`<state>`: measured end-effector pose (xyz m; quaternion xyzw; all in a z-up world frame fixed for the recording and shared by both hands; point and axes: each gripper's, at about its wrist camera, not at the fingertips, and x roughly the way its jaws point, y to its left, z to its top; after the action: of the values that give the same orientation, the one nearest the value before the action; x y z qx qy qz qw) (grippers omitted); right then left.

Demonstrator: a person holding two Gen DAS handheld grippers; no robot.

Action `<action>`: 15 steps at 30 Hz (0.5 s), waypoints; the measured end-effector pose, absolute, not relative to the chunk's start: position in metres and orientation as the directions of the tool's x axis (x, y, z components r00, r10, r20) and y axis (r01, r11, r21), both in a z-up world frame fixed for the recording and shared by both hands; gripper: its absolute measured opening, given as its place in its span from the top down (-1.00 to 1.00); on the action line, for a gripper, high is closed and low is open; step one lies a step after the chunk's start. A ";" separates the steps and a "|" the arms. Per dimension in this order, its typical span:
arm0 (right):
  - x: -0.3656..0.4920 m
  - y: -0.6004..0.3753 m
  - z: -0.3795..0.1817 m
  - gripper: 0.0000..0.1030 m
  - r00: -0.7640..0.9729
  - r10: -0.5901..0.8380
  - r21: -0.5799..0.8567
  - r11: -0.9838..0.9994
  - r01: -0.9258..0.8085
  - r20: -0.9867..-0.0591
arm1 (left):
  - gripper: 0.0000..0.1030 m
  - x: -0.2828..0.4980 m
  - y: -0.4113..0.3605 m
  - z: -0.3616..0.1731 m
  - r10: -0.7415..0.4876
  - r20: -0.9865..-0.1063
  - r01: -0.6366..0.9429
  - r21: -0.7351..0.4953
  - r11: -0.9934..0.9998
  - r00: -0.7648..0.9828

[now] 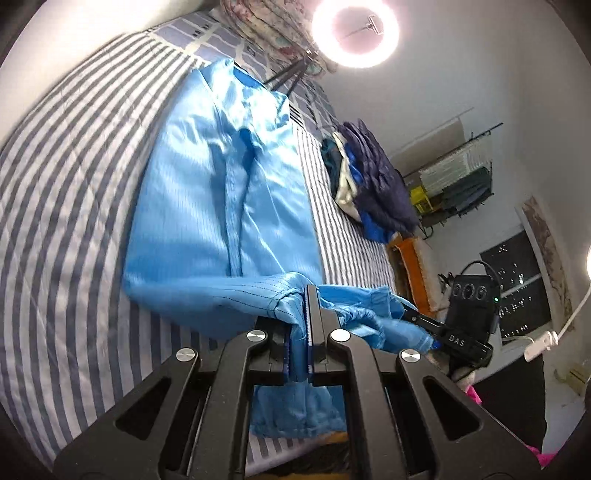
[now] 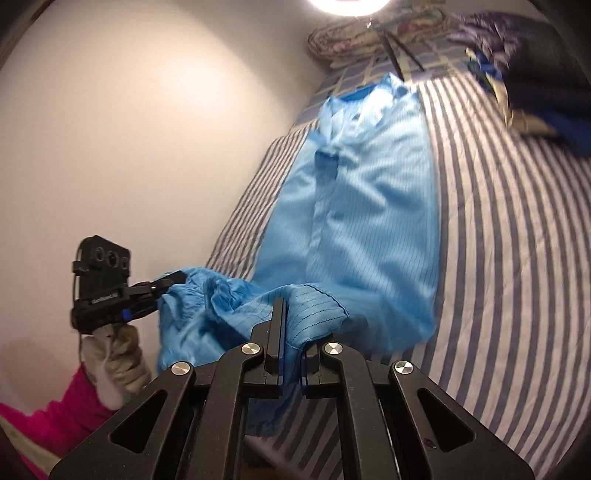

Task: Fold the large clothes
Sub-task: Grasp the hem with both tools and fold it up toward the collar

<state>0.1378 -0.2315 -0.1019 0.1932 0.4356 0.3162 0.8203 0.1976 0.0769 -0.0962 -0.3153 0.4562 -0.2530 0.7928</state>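
Note:
A large light-blue garment (image 1: 221, 192) lies lengthwise on the striped bed, also shown in the right wrist view (image 2: 354, 221). Its near end is lifted off the bed. My left gripper (image 1: 308, 325) is shut on a fold of this near end. My right gripper (image 2: 293, 332) is shut on another part of the same end. In the left wrist view the right gripper (image 1: 417, 317) shows clamped on the bunched blue cloth. In the right wrist view the left gripper (image 2: 162, 288) shows gripping the cloth at the left.
The striped bedsheet (image 1: 74, 184) covers the bed. A pile of dark blue clothes (image 1: 373, 184) lies at the bed's right side. A floral pillow (image 2: 369, 33) lies at the head. A ring light (image 1: 354, 33) glares above. A white wall (image 2: 147, 147) runs along the bed's left side.

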 end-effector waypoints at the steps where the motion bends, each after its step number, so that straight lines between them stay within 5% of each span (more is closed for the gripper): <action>1: 0.145 -0.229 -0.101 0.92 0.429 0.678 0.585 0.734 -0.346 -0.596 | 0.93 0.205 0.077 -0.096 -0.681 -0.569 0.111 -0.724 0.681 0.461; 15: 0.241 -0.221 -0.133 0.92 0.443 0.592 0.553 0.801 -0.231 -0.673 | 0.93 0.289 0.079 -0.136 -0.607 -0.638 -0.016 -0.695 0.718 0.473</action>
<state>0.2413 -0.2215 -0.1330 0.1942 0.4655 0.2488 0.8269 0.2892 0.0794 -0.1363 -0.3257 0.4783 -0.1862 0.7940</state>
